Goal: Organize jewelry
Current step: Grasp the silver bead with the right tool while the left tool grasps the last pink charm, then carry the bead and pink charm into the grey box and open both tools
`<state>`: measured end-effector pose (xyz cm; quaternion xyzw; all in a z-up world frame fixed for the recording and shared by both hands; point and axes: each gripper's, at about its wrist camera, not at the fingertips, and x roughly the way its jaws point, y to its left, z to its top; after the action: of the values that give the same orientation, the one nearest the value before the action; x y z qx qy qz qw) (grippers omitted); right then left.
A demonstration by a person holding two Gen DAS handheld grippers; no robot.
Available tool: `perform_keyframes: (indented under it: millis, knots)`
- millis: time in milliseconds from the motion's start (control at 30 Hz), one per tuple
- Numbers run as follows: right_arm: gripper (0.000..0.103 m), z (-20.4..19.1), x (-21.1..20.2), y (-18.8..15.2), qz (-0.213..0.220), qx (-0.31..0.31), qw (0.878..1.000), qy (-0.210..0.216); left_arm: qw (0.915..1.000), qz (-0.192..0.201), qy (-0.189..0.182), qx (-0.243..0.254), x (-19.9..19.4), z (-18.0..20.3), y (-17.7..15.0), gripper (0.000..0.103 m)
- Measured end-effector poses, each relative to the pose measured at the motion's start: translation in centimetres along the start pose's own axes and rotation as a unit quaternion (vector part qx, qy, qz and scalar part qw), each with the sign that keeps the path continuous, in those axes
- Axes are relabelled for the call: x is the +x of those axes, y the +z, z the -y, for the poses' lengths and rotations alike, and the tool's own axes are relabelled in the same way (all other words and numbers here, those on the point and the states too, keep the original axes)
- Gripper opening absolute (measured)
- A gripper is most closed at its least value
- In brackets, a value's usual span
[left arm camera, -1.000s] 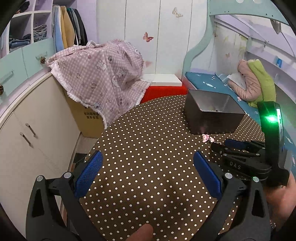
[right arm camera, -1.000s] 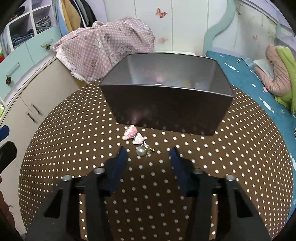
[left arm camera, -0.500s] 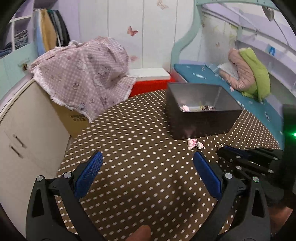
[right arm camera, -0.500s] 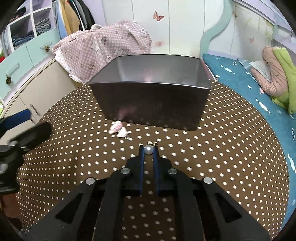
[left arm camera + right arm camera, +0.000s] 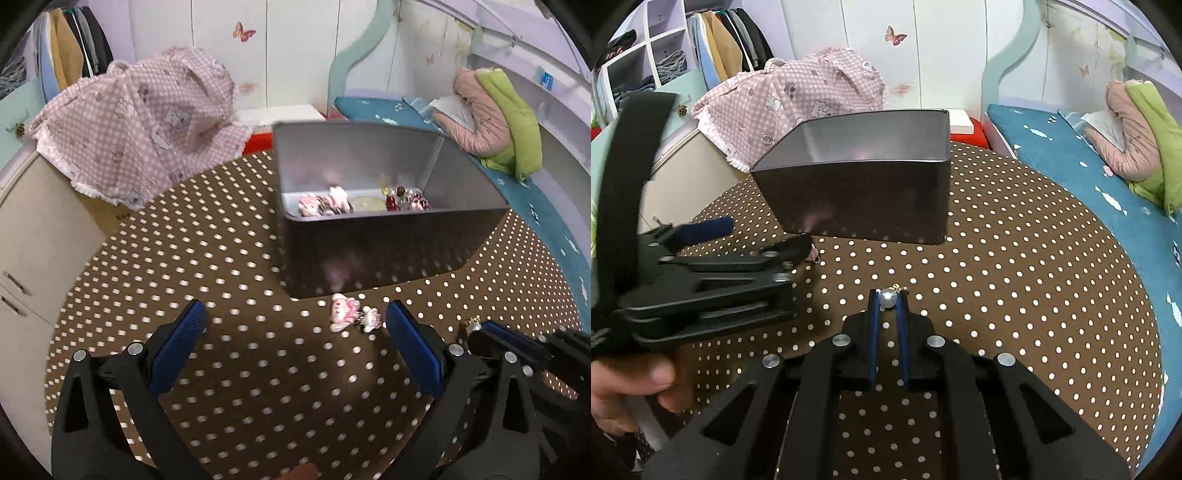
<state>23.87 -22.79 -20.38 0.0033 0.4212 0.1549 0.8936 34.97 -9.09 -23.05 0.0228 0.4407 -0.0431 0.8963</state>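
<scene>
the right gripper (image 5: 887, 301) pinches a pearl earring (image 5: 887, 297) between its closed fingers, above the dotted tablecloth (image 5: 1015, 280), in front of the dark metal box (image 5: 864, 199). the left gripper (image 5: 293, 334) is wide open near two pink charms (image 5: 352, 317) lying beside the box.

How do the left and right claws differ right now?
The left claw stands wide open and holds nothing; the right claw is shut on the pearl earring. The left claw points at the pink charms lying on the table; the right claw points at the metal box from farther back. Both have blue pads on black frames and hang low over the dotted cloth.
</scene>
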Motion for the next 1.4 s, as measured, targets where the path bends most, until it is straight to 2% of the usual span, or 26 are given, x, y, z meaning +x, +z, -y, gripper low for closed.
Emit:
perform_keyframes:
  millis: [67,100,133,167,200,267,333,533,767,900,1167,1400]
  knots:
    - [0.008,0.0,0.0,0.0,0.0,0.002,1.0,0.001,0.9999,-0.014,-0.008,-0.006,0.7,0.2,-0.1,0.094]
    - [0.008,0.0,0.0,0.0,0.001,0.004,1.0,0.002,0.9999,-0.008,-0.01,-0.009,0.6,0.2,-0.1,0.086]
    - [0.008,0.1,0.0,0.0,0.001,0.005,1.0,0.003,0.9999,-0.002,-0.011,-0.01,0.5,0.2,0.0,0.069]
    - [0.008,0.1,0.0,0.0,0.002,0.005,1.0,0.004,0.9999,0.002,-0.013,-0.008,0.4,0.2,-0.1,0.057]
    - [0.008,0.1,-0.1,0.0,0.002,0.006,1.0,0.005,0.9998,0.003,-0.018,-0.005,0.3,0.2,-0.2,0.053]
    - [0.008,0.0,-0.3,0.0,0.004,0.007,1.0,0.006,0.9997,0.005,-0.025,0.0,0.0,-0.3,-0.5,0.035]
    - [0.008,0.1,-0.5,0.0,0.006,0.009,1.0,0.008,0.9992,0.006,-0.038,0.001,-0.4,-1.2,-1.2,0.024]
    - [0.008,-0.1,-1.2,-0.1,0.009,0.008,1.0,0.01,0.9965,0.009,-0.083,0.003,-3.1,-3.9,-4.0,0.023]
    - [0.008,-1.2,-1.8,0.0,0.012,0.0,1.0,0.012,0.9958,0.011,-0.091,0.004,-5.5,-5.6,-6.1,0.023]
    - [0.008,-2.0,-2.6,0.5,0.021,-0.009,1.0,0.013,0.995,0.032,-0.094,0.01,-8.0,-5.9,-6.0,0.023]
    - [0.008,-3.5,-6.7,3.5,0.07,-0.035,0.997,0.016,0.9884,0.114,-0.097,0.026,-15.0,-6.1,-2.3,0.023]
    - [0.008,-4.0,-11.7,9.6,0.139,-0.068,0.988,0.009,0.9764,0.19,-0.094,0.04,-19.9,-5.8,4.1,0.023]
